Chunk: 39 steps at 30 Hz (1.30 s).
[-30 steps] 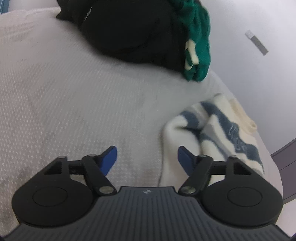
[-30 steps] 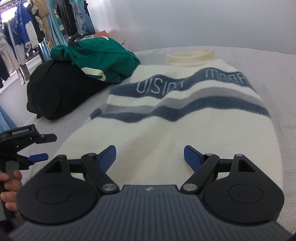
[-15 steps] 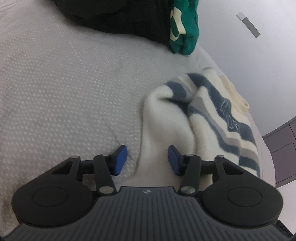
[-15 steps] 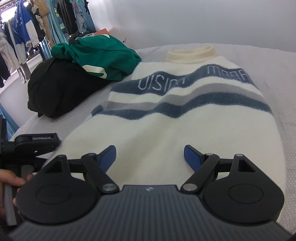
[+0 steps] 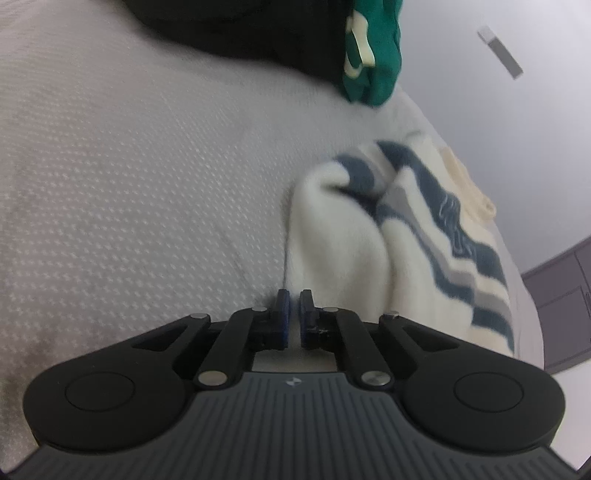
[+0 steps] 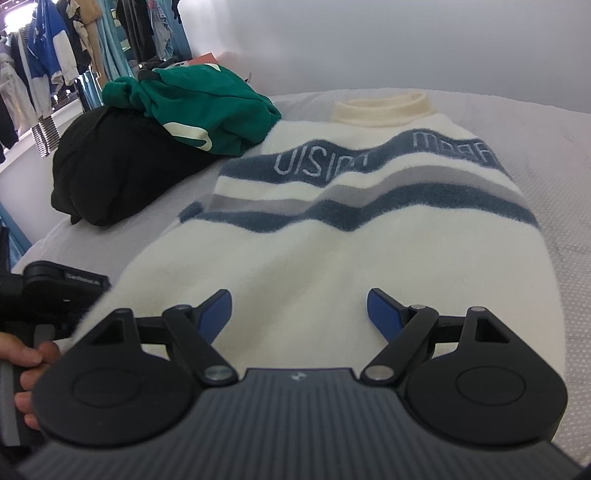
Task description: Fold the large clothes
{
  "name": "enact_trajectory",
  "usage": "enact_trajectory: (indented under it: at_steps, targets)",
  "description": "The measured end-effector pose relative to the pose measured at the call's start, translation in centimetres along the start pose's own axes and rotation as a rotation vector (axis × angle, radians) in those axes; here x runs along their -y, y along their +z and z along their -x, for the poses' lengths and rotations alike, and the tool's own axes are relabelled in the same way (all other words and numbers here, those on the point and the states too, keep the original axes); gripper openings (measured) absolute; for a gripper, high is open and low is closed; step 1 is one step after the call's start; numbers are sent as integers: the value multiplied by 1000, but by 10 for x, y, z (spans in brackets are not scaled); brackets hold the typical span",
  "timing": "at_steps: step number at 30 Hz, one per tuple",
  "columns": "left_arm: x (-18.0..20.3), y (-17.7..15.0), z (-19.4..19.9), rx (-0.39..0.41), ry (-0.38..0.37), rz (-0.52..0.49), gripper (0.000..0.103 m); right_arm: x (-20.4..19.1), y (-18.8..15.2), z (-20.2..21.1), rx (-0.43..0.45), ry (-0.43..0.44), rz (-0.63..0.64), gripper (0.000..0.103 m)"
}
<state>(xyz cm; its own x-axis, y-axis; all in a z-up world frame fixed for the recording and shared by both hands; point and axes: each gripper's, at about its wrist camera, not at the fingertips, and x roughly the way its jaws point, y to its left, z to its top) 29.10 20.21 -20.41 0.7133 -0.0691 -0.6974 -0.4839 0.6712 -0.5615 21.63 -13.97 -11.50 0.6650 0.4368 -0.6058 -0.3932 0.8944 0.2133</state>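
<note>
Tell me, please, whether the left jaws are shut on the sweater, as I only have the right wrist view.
Observer: Yes. The left gripper has just been closing its jaws, and they now pinch the near side edge of the sweater.
Operator: Does that edge lie flat there?
Observer: No. Just beyond the jaws it bulges in a rounded fold, with a deep crease beside it.
Operator: What lies on the other side of the jaws?
Observer: Bedspread with nothing on it, as far as the black garment at the far end.
</note>
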Motion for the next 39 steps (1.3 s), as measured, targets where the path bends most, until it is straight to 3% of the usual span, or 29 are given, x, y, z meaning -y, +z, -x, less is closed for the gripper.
enact_trajectory:
  at_steps: [7, 11, 13, 17, 21, 23, 25, 26, 29, 34, 36, 38, 39]
  targets:
    - [-12, 12, 35, 167, -1, 65, 4, 3, 0, 3, 8, 4, -11, 82]
    - [-12, 23, 63, 339, 82, 25, 0, 4, 1, 6, 16, 12, -22, 82]
    - [-20, 34, 71, 370, 61, 60, 0, 5, 1, 8, 21, 19, -27, 82]
    - [-40, 42, 68, 321, 25, 131, 0, 4, 2, 8, 22, 24, -26, 82]
    - [-52, 36, 55, 176, -19, 168, 2, 4, 3, 8, 17, 30, -30, 82]
    - [-50, 31, 49, 118, -30, 149, 14, 5, 3, 9, 16, 35, -34, 82]
    - [-43, 24, 43, 74, -30, 115, 53, 5, 3, 10, 16, 42, -37, 82]
    - [-39, 22, 43, 74, -22, 89, 54, 5, 3, 10, 16, 45, -39, 82]
    - [-29, 14, 36, 61, 15, 16, 55, 6, 2, 12, 16, 56, -45, 82]
    - [-24, 6, 9, 1, 42, -22, 55, 7, 2, 12, 14, 59, -54, 82]
    - [-20, 6, 3, 7, 19, -34, 55, 9, 1, 11, 8, 58, -64, 82]
    - [-18, 5, -2, -2, 13, -29, 46, 11, 1, 10, 1, 56, -72, 82]
    - [-16, 5, -6, -11, 19, -29, 27, 11, 0, 9, -1, 54, -74, 82]
